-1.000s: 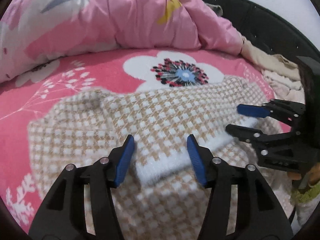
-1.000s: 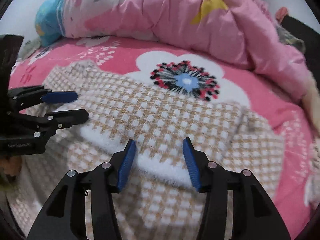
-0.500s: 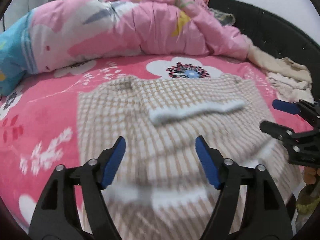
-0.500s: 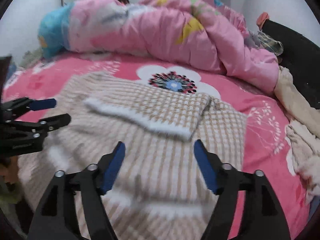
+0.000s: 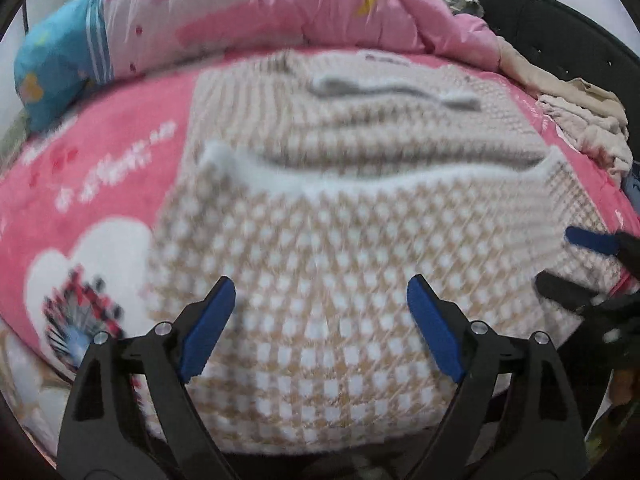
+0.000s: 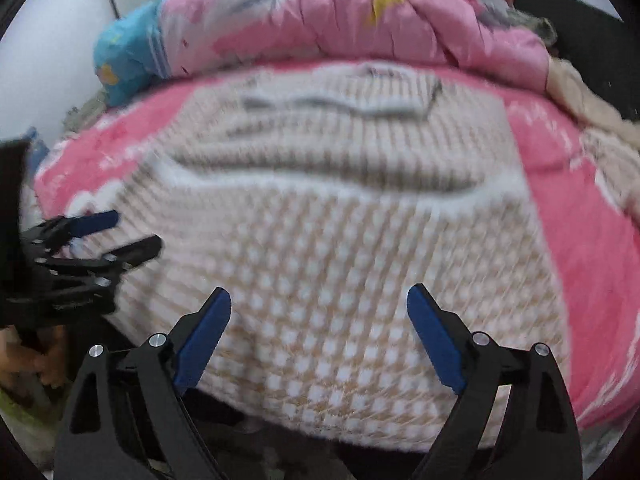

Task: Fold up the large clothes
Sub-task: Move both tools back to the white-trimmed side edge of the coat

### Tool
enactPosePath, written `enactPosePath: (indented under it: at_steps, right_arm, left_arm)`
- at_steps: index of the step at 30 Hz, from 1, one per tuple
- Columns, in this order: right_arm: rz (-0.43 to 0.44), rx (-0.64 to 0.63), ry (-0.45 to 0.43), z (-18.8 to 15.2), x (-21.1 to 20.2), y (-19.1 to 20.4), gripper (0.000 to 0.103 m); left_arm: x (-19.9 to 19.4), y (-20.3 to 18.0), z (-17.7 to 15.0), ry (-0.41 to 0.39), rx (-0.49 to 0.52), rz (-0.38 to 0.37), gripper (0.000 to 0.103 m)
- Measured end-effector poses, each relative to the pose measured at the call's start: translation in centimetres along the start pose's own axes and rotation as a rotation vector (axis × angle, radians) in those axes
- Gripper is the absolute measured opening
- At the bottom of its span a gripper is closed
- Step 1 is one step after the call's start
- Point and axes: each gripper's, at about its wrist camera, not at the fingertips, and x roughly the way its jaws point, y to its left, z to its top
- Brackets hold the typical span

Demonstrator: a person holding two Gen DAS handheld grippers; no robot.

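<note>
In your left-wrist view the beige-and-white checked knit garment [image 5: 320, 272] lies part-folded on the pink floral bedspread [image 5: 120, 168] while your left gripper [image 5: 320, 332] opens empty above it; the right-wrist view shows your right gripper [image 6: 320, 336] likewise opening on nothing, with folds likely left.

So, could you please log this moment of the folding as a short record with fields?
garment: beige-and-white checked knit sweater, partly folded, white band across its middle
surface: pink floral blanket on the bed
behind: pink quilt bunched up
side pile: cream clothes
left gripper: jaws opening, nothing between them
right gripper: jaws opening, nothing between them
image: motion-blurred
</note>
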Motion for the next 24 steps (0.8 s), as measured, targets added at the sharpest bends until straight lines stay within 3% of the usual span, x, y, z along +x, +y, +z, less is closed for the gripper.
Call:
enactPosePath:
  at_steps: [10, 12, 15, 19, 21, 24]
  right_arm:
    - [0.008, 0.016, -0.069, 0.0, -1.9, 0.1, 0.088]
    - [-0.004, 0.007, -0.013, -0.8, -0.1, 0.3, 0.088]
    - [0.014, 0.029, -0.011, -1.1, 0.3, -0.1, 0.089]
    - [0.016, 0.021, -0.004, -1.0, 0.3, -0.1, 0.089]
    - [0.023, 0.025, -0.009, -1.1, 0.5, -0.2, 0.089]
    - [0.026, 0.021, -0.008, -1.0, 0.6, -0.1, 0.089]
  left_arm:
    - [0.4, 0.5, -0.6, -0.051, -0.007, -0.001, 0.086]
    - [-0.2, 0.6, -0.8, -0.086, -0.018, -0.014, 0.086]
    - [-2.2, 0.7, -1.8, -0.174, 0.000, -0.037, 0.086]
    - [-5.2, 1.0, -4.0, -0.297, 0.094, 0.049, 0.086]
    - [-6.0, 1.8, -4.8, -0.308, 0.094, 0.062, 0.086]
    - [-6.4, 3.7, -5.1, -0.301, 0.038, 0.020, 0.086]
